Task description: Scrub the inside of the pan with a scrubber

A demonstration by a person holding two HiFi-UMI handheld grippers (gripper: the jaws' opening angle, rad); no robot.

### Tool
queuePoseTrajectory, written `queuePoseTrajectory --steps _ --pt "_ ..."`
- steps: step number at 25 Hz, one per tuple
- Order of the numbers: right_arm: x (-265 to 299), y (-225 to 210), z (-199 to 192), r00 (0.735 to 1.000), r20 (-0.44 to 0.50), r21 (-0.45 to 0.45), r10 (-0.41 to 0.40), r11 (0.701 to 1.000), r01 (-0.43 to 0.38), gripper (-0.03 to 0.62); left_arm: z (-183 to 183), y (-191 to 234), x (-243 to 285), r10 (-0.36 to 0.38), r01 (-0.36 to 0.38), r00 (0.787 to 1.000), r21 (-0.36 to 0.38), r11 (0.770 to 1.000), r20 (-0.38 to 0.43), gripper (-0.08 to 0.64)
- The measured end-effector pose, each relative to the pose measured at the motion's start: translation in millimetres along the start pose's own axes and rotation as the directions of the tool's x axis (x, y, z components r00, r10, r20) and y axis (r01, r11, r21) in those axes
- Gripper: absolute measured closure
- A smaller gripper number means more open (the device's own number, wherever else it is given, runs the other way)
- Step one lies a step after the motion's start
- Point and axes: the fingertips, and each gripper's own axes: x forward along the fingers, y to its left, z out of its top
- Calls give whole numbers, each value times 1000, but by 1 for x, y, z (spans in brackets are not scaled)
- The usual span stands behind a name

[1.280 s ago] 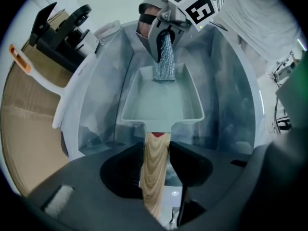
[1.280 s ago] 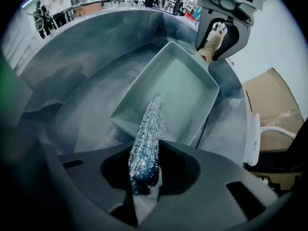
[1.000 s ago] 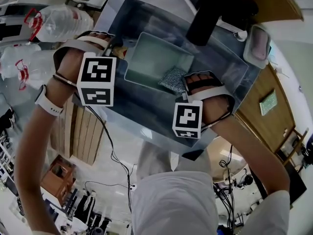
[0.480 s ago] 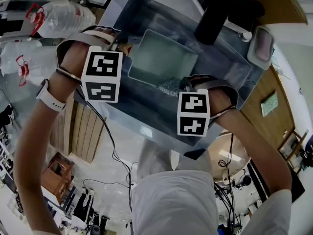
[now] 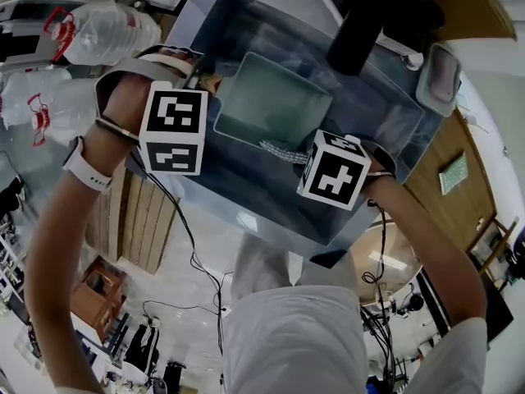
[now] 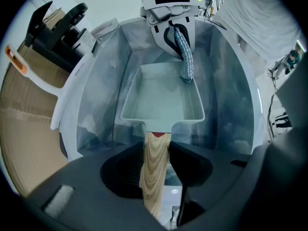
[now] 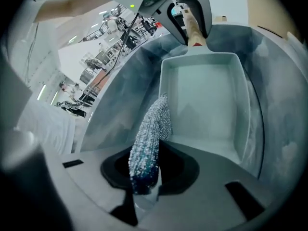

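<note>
At the far left of the head view, clear plastic bottles (image 5: 102, 31) with red labels were seen, their print too small to be read. Black-and-white square markers were borne on the cube (image 5: 174, 130) of the left gripper (image 6: 156, 177), whose dark jaws were clamped on the handle (image 6: 156, 162), a flat strip of pale, grained wood with a red spot at its pan end. The pan (image 6: 163, 97) was held inside the basin (image 5: 377, 113). It was shown as square, with rounded corners, sloping walls and a smooth, matt, pale grey-green inside. The scrubber (image 7: 150, 134), a long pad of glittering silver mesh, blue toward its gripped end, was pinched between the jaws of the right gripper (image 7: 144, 179). Its free end was laid against the pan's wall beside a corner. A similar marker cube (image 5: 335, 171) was carried on that gripper. The basin was seen to be deep and rectangular, with mottled blue-grey walls and a white rim.
</note>
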Motion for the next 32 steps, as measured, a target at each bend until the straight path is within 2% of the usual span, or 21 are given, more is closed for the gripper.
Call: queuePoseTrajectory --steps 8,12,16,21,27,32 --pt "-5 -4 32 992 123 51 30 998 -37 529 0 0 0 -2 2 1000 -6 1000 5 393" --pt "-8 -6 53 986 162 31 37 999 -42 529 0 0 0 0 0 1000 -11 1000 8 391" --pt "-14 -10 77 970 240 20 40 999 -47 529 1 0 0 -3 3 1000 -13 1000 11 391" --pt "-15 -14 99 955 296 -22 23 1000 -17 529 1 0 1 -2 2 1000 -9 1000 15 391" --pt "-17 -21 107 945 324 -79 -54 993 84 529 1 1 1 2 -2 1000 -6 1000 19 391" --pt "-24 -41 101 914 359 33 -189 981 190 531 0 1 0 3 -3 1000 -2 1000 25 391"
